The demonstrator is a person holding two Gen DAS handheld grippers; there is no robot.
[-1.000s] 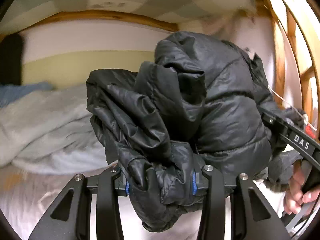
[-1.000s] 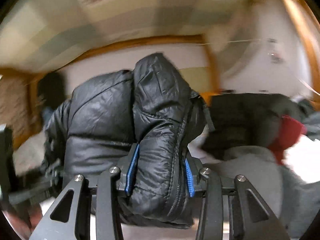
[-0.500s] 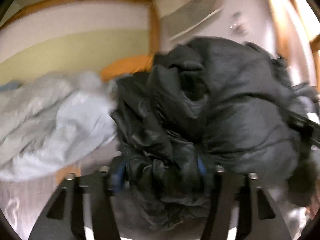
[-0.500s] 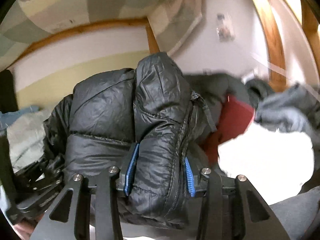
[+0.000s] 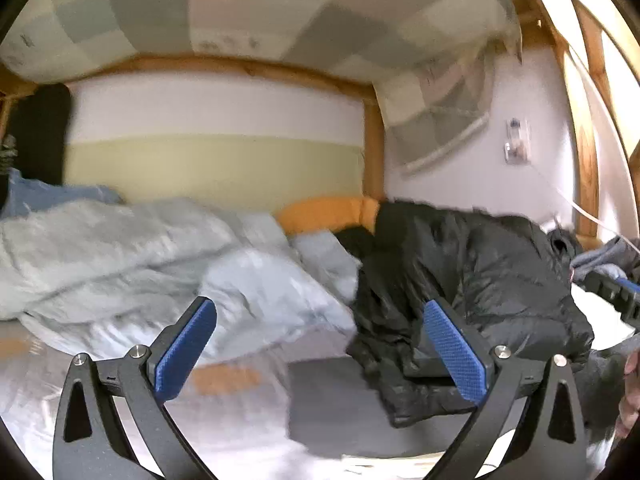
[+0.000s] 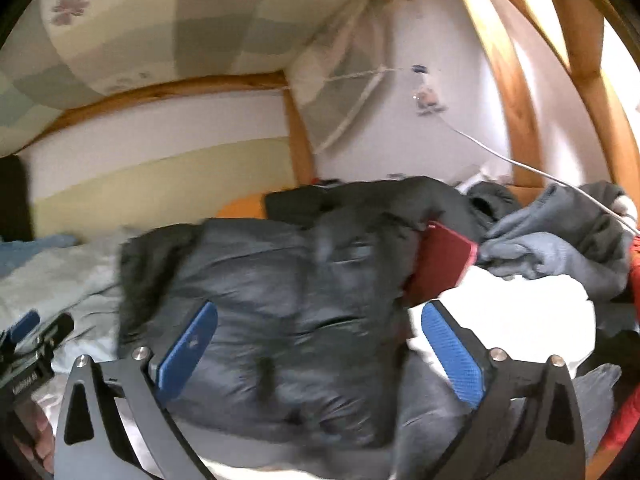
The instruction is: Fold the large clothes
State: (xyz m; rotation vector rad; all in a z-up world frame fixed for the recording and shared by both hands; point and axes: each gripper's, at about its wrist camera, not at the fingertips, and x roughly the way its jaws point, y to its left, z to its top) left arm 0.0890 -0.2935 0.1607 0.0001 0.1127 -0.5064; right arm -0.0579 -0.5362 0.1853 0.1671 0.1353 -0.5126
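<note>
Black and quilted, the puffer jacket (image 5: 472, 280) lies bunched on the bed (image 5: 248, 432), released by both grippers. Left wrist view: the left gripper (image 5: 320, 356) has its blue-padded fingers (image 5: 186, 350) wide apart and opening, nothing between them; the jacket sits toward the right, partly behind the right-hand finger, and touches the pale blue duvet (image 5: 120, 260) that fills the left of the bed. An orange cushion (image 5: 328, 212) lies at the back, under the checked cover (image 5: 280, 12) stretched overhead. Right wrist view: the right gripper (image 6: 320, 354) also has its fingers (image 6: 454, 356) spread and opening; the jacket (image 6: 288, 320) lies across the gap between them, though blur leaves it unclear whether a pad touches the cloth. Only this view shows the dark red item (image 6: 440, 264) just beside the jacket, the grey garment (image 6: 560, 248) farther right, and the white cable (image 6: 520, 164) running across the wall.
</note>
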